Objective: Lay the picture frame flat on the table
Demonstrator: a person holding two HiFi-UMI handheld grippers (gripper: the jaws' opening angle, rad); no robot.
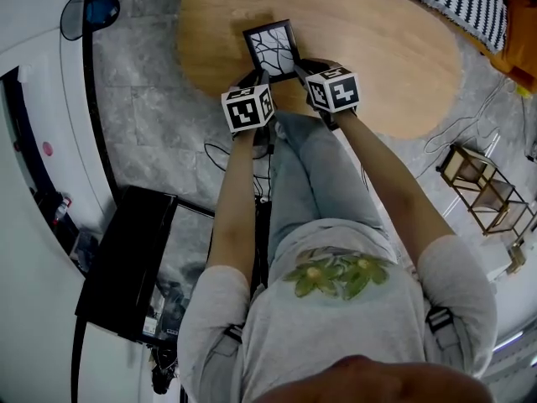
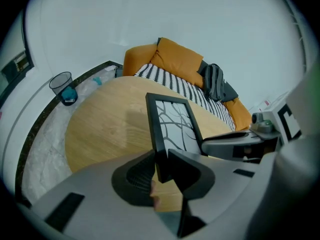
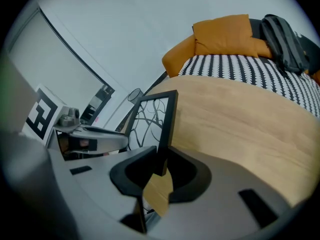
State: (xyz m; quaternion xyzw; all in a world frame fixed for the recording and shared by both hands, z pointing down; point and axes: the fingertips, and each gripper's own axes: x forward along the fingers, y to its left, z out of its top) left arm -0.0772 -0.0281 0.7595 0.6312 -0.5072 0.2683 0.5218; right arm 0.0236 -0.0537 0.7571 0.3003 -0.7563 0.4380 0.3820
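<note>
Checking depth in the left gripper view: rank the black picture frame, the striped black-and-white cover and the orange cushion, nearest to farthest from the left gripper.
1. The black picture frame, clamped by the left gripper, centre.
2. The striped black-and-white cover, beyond the oval wooden table's far edge.
3. The orange cushion, behind that cover.

picture frame (image 1: pixel 273 49): blk rim, blk branches on wht | table (image 1: pixel 377 65): lt wood | cushion (image 2: pixel 177 59), top ctr: orange | cover (image 3: pixel 240 69), upper rt: blk/wht zigzag
</note>
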